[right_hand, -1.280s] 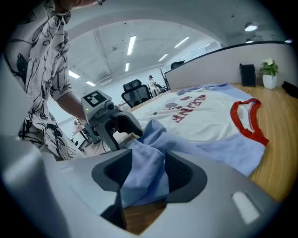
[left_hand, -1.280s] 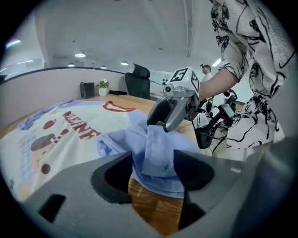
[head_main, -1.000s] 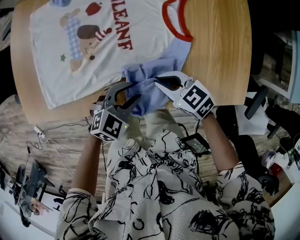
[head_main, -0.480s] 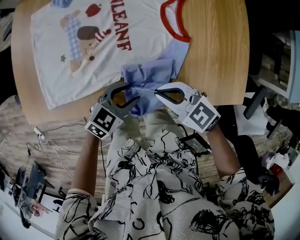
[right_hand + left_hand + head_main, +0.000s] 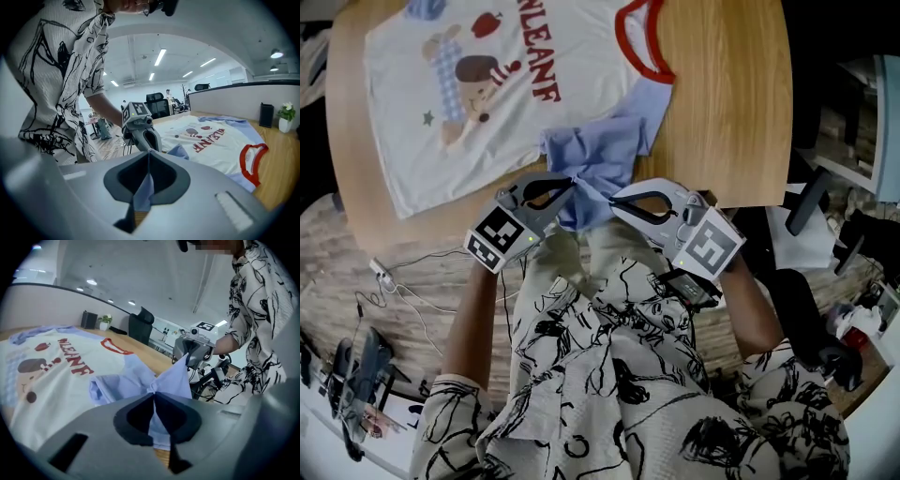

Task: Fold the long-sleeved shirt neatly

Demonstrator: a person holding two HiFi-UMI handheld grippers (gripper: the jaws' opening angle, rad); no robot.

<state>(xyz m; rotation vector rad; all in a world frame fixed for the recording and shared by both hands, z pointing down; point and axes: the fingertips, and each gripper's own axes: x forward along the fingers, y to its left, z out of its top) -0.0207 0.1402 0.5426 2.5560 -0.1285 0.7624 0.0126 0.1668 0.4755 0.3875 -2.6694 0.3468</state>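
Note:
A white long-sleeved shirt (image 5: pixel 487 94) with a cartoon print, red collar and light blue sleeves lies flat on the round wooden table (image 5: pixel 731 94). One blue sleeve (image 5: pixel 600 159) is bunched at the table's near edge. My left gripper (image 5: pixel 572 183) has just been closing and is now shut on a fold of that sleeve (image 5: pixel 126 380). Just to its right, my right gripper (image 5: pixel 615 199) is shut on the same sleeve, and blue cloth (image 5: pixel 143 192) hangs between its jaws. The sleeve's end is lifted off the table between the two grippers.
The table's near edge runs right under both grippers. Cables (image 5: pixel 403 281) trail over the wooden floor at the left. A dark office chair (image 5: pixel 811 202) stands right of the table. The person's patterned shirt fills the lower part of the head view.
The left gripper's jaws, open before, have closed on the blue sleeve and the gripper has rolled. The right gripper has risen and drawn back toward the person, pulling the sleeve with it.

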